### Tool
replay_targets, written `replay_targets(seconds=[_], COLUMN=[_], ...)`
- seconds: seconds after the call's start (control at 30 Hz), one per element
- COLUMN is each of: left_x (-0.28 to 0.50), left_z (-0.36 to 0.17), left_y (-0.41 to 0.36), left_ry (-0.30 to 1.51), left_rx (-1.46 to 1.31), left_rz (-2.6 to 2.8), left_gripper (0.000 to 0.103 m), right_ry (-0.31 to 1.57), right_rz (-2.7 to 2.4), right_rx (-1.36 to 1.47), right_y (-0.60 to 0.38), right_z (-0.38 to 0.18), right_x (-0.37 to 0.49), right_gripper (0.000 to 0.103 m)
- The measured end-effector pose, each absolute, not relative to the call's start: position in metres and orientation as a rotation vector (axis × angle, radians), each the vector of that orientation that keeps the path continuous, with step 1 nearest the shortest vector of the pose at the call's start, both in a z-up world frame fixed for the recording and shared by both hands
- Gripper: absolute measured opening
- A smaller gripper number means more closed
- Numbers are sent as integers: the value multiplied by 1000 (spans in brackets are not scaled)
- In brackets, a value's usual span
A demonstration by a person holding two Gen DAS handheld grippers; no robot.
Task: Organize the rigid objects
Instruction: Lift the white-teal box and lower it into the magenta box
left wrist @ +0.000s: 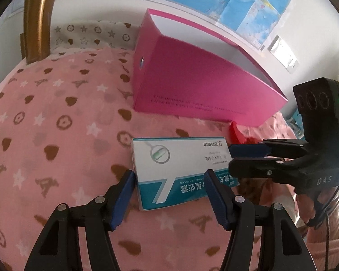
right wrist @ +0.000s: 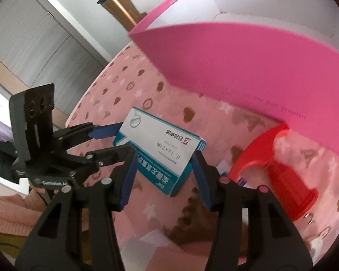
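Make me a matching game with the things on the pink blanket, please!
Things:
1. white and teal cardboard medicine box
2. big pink cardboard box
3. red plastic spray bottle top
4. bronze metal tumbler

Places:
A. standing at the bed's far edge
B. open, with white inside
C. lying beside the big box
D. between both grippers' blue fingers

Pairs: 1-D, 2-B, 3-C, 4-A

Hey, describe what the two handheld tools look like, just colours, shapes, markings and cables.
Both are black plastic tools with two angled fingers tipped in blue ribbed pads and silver rivets at the joints. The right tool carries a black block with three round holes, a green light, white lettering "DAS" and a dark cable. The left tool has a similar block with small white lettering. A pink knitted sleeve shows behind each.
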State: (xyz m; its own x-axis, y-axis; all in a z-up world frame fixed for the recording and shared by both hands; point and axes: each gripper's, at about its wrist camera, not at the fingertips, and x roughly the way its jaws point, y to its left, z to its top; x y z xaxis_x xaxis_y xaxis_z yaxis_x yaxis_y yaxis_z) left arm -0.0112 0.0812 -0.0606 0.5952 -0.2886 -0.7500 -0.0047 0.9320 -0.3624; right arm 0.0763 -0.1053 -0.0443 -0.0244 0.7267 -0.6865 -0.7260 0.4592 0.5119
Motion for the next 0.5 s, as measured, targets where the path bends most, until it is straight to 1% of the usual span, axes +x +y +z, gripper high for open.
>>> replay_targets(seconds=[0.33,0.43,0.5], left_x=[-5,-9,-11], left_z=[-59,-60,-61], left_y=[82,88,89], left_ry=[915,919,923], left_rx=[-328,-330,-335], left_rz=[-165,-161,-173], left_gripper=[61,54,52], right_ry=[1075,1064,1065], right_rz=[1092,1084,1085], right_rx=[-23,-55,-74], right_y=[-103,-102,-99], right_z=[-50,-51,-50], right_x=[90,87,86], right_gripper=[52,52,52])
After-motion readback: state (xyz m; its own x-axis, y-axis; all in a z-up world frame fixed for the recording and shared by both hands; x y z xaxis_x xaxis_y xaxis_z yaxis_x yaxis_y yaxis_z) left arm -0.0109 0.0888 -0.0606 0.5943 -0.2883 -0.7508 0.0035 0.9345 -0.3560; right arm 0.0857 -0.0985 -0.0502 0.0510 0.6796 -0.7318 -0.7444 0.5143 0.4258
